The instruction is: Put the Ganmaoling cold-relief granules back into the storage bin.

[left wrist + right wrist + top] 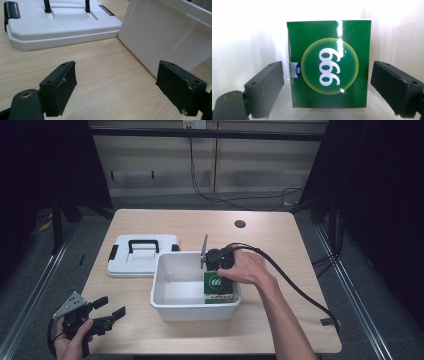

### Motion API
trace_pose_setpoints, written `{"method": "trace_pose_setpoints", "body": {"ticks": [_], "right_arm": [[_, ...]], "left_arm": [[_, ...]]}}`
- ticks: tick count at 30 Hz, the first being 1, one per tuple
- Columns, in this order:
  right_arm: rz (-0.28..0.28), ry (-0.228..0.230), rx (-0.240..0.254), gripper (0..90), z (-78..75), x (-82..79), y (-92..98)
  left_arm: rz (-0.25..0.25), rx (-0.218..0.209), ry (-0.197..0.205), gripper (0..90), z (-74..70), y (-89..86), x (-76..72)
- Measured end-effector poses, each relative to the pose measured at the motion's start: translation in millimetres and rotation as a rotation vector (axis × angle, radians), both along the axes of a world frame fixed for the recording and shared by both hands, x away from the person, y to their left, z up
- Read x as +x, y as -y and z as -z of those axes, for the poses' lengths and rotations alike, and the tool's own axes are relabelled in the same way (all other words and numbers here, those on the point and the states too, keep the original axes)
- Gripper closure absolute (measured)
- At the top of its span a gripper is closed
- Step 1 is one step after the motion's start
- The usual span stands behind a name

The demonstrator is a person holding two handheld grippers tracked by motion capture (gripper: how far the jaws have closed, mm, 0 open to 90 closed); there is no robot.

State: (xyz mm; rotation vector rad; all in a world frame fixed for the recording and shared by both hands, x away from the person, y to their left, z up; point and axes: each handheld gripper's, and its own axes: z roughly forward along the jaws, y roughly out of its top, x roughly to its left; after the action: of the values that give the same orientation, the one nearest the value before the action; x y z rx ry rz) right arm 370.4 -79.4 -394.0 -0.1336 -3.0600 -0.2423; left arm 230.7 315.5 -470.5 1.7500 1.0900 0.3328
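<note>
A green box (329, 63), marked with white digits in a yellow-rimmed circle, is seen standing inside a white bin (165, 302) at its near right corner, against the right wall. The box is flanked by the jaws of the right gripper (327, 87), which are spread wide and clear of its sides, so nothing is gripped; in the high view this gripper (220, 265) is held by the right hand (247, 267) over the bin's right rim, with its black cable (295, 287) trailed off past the bin to the right. A white lid (142, 262) with a black handle is laid flat just beside the bin's far left corner. The left gripper (107, 315) is held low by the left hand (75, 335), near the bin's left side and apart from it; its jaws are parted with only bare wood of the table (100, 72) between them, the bin's outer wall (160, 35) and the lid (60, 27) being seen beyond.
</note>
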Motion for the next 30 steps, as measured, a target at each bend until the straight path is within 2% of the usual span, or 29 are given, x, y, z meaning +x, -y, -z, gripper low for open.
{"method": "trace_pose_setpoints", "body": {"ticks": [3,10,12,14,20,22,24,25,30], "right_arm": [[0.016,0.018,0.007,10.9,-4.8,-1.7,2.6],[0.034,0.024,0.057,12.3,-16.9,-3.2,9.1],[0.021,0.005,0.056,13.4,-18.2,-4.5,10.0],[0.032,0.034,0.058,12.6,-20.0,-5.9,11.1],[0.05,0.04,0.153,13.3,-27.0,-7.5,18.5],[0.063,0.041,0.144,13.3,-29.9,-10.2,20.9],[0.061,0.058,0.158,13.4,-30.9,-10.3,22.9],[0.089,0.06,0.186,13.5,-33.5,-11.4,27.5],[0.114,0.076,0.268,13.8,-38.5,-13.6,40.0]], "left_arm": [[-0.004,0.001,0.001,16.0,0.2,0.3,0.0],[-0.008,0.003,0.002,16.0,0.0,-0.2,-0.2],[-0.004,0.004,0.001,16.0,0.1,0.1,-0.2],[-0.006,0.001,0.003,16.0,-0.1,0.4,-0.3],[-0.006,0.003,0.001,16.0,0.1,-0.1,-0.2],[-0.005,0.003,0.001,16.1,0.1,0.1,-0.2],[-0.005,0.004,0.002,16.0,0.0,0.0,-0.3],[-0.006,0.004,0.002,16.0,0.0,0.0,-0.4],[-0.01,0.0,-0.001,16.0,0.3,0.2,-0.2]]}}
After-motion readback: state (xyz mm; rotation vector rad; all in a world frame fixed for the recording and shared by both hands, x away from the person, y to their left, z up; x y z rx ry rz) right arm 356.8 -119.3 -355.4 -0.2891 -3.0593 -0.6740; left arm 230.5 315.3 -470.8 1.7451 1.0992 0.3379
